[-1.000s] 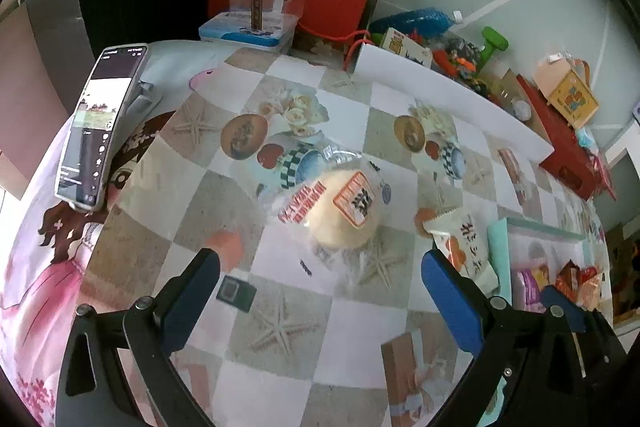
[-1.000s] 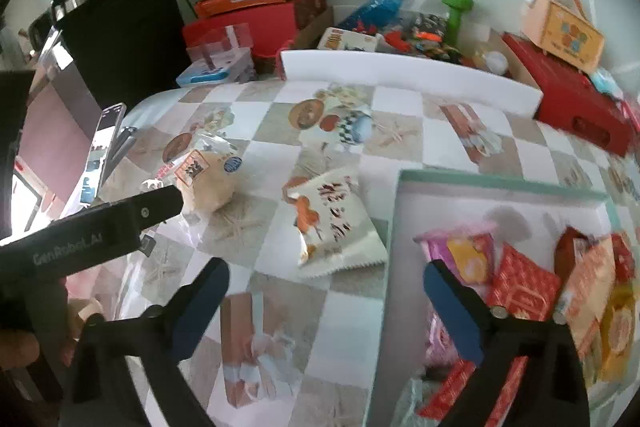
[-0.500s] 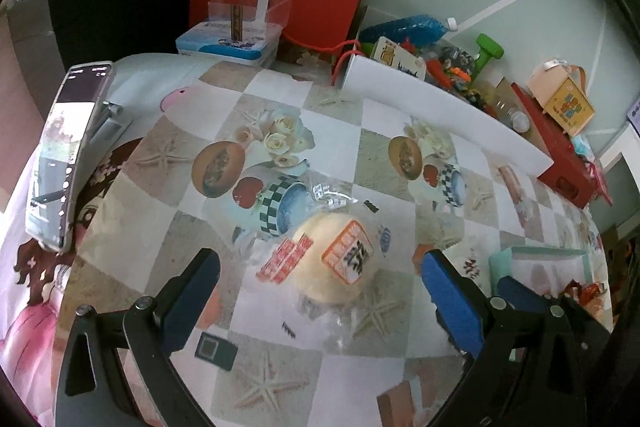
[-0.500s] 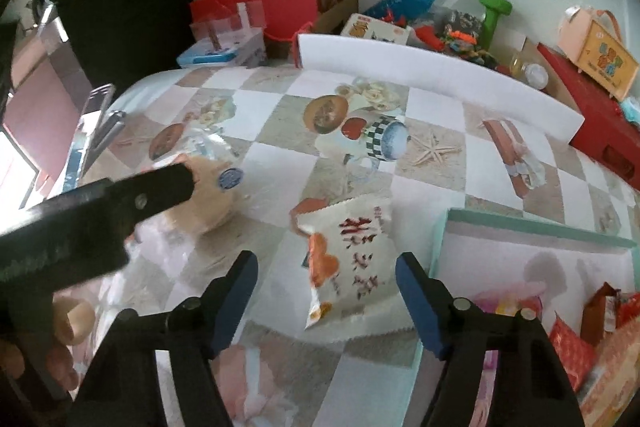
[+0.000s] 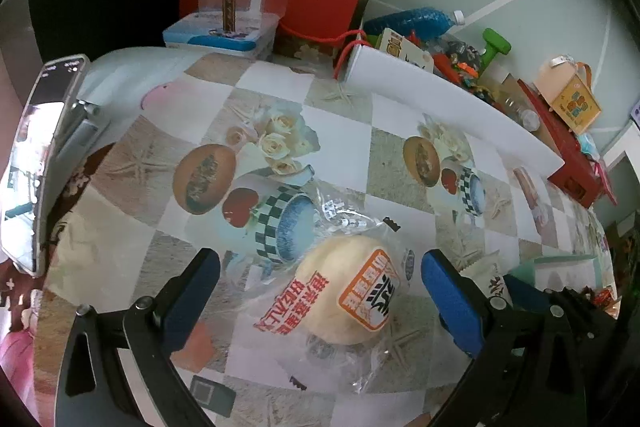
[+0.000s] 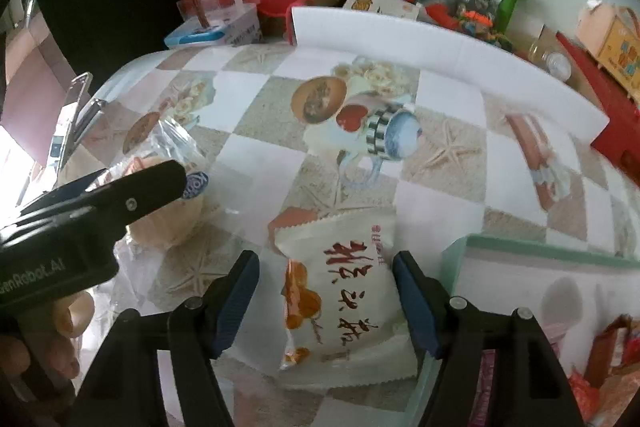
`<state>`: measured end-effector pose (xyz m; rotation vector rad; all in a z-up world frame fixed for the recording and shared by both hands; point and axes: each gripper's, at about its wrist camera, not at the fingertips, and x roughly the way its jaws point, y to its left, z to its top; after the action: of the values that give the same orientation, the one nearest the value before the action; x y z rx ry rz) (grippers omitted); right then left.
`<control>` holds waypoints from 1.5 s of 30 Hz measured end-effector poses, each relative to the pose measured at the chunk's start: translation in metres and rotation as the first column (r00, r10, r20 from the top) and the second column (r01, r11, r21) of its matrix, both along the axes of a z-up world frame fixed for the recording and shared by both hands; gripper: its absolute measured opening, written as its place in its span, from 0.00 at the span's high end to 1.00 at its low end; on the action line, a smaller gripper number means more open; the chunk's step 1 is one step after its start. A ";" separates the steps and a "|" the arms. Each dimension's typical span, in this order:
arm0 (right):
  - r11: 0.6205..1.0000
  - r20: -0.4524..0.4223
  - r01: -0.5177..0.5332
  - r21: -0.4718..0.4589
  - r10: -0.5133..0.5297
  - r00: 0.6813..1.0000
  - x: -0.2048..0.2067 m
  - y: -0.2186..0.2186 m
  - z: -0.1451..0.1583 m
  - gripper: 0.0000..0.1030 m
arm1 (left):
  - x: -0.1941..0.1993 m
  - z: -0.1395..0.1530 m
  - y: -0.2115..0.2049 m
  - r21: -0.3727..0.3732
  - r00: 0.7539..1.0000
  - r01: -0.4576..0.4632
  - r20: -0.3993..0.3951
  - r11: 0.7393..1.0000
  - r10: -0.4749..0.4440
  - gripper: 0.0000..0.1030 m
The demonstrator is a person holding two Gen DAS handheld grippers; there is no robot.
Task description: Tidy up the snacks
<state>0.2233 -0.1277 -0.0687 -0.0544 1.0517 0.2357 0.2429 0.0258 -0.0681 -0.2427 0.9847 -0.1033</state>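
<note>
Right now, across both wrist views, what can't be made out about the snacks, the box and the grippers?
- Right wrist view: the white snack packet sits between the closing right gripper; pad contact is unclear.
- Right wrist view: the left gripper covers much of the wrapped bun.
- Left wrist view: the green box is mostly hidden behind the right-hand finger.
- Right wrist view: the box's contents are cut off by the edge.

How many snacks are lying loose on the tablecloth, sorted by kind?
Round bun in clear wrapper: 1
White snack packet with red lettering: 1
Total: 2
More snacks sit in the green-rimmed box, too hidden to count.
</note>
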 end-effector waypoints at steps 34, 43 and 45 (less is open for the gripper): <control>0.991 0.039 0.111 0.074 -0.114 0.993 -0.091 -0.013 0.037 0.46 | -0.073 0.017 -0.017 -0.120 0.994 0.030 -0.102 0.992 -0.042 0.57; 0.985 0.084 0.137 0.108 -0.146 0.986 -0.123 -0.026 0.061 0.46 | -0.104 0.048 -0.020 -0.120 0.999 0.028 -0.039 0.992 -0.032 0.57; 0.983 0.092 0.143 0.113 -0.153 0.984 -0.130 -0.028 0.064 0.46 | -0.109 0.053 -0.021 -0.117 0.999 0.028 -0.024 0.993 -0.031 0.57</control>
<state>0.0937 -0.1560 -0.0050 0.1071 0.9371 0.1519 0.1343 0.0052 -0.0152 -0.3367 1.0092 -0.1857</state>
